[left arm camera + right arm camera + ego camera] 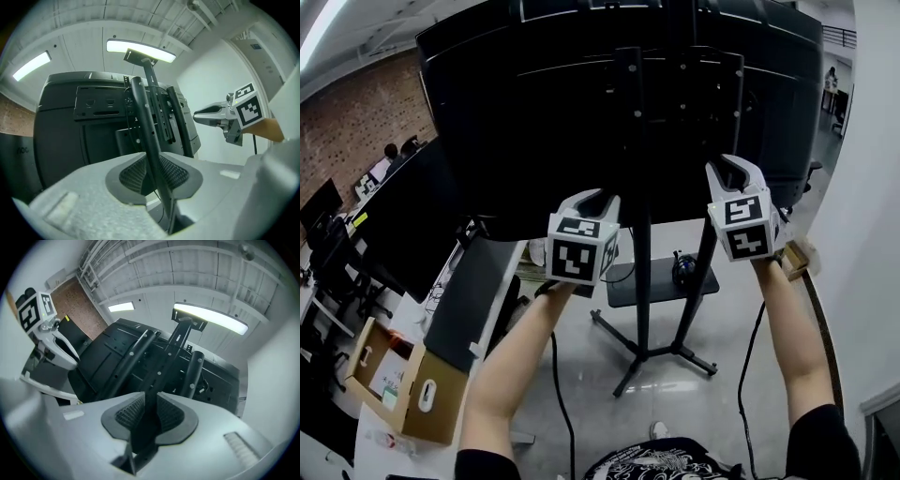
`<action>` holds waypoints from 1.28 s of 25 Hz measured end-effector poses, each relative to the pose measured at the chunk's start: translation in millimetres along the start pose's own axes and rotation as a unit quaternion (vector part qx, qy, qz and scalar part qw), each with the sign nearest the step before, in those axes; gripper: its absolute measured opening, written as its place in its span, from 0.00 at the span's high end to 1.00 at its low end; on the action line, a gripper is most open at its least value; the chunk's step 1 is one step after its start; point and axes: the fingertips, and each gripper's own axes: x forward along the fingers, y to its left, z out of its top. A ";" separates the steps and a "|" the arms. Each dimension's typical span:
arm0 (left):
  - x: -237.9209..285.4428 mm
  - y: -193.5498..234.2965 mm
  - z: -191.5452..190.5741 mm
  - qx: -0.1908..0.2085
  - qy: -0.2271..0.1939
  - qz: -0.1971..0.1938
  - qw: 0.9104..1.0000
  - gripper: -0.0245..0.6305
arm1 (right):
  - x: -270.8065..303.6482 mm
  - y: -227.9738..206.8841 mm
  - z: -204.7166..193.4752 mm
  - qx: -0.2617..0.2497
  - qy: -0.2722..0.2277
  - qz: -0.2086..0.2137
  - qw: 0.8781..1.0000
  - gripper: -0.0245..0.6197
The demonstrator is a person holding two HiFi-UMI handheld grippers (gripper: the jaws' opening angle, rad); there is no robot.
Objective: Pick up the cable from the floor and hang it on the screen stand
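Note:
A large black screen (pixel 581 112) shows its back, mounted on a black screen stand (pixel 642 309). Both grippers are raised close to that back. My left gripper (pixel 596 197) is shut on a black cable (pixel 146 136), which runs up out of the jaws in the left gripper view. One length of the cable (pixel 555 375) hangs from it toward the floor. My right gripper (pixel 736 169) grips a dark strip of the cable (pixel 143 427) between its pads, and another length (pixel 748 366) hangs below that hand. The stretch between the two grippers is lost against the dark screen.
The stand carries a small shelf (pixel 661 281) with a dark item on it, and splayed legs (pixel 675 354) on the grey floor. A cardboard box (pixel 403 384) and desks with monitors (pixel 403 225) lie left. A white wall (pixel 862 234) stands right. People sit far off at the left.

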 end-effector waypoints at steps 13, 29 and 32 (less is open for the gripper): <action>-56.7 -86.2 -44.8 -0.022 -0.020 -0.054 0.998 0.83 | -96.6 108.6 -28.4 0.105 0.027 0.024 0.994 0.89; -103.7 -173.1 -75.7 -0.047 -0.028 -0.092 0.994 0.96 | -184.0 163.1 -60.9 0.194 0.062 0.045 0.978 0.95; -107.5 -179.6 -79.9 -0.051 -0.026 -0.094 0.994 0.96 | -192.1 166.6 -66.8 0.197 0.069 0.049 0.977 0.95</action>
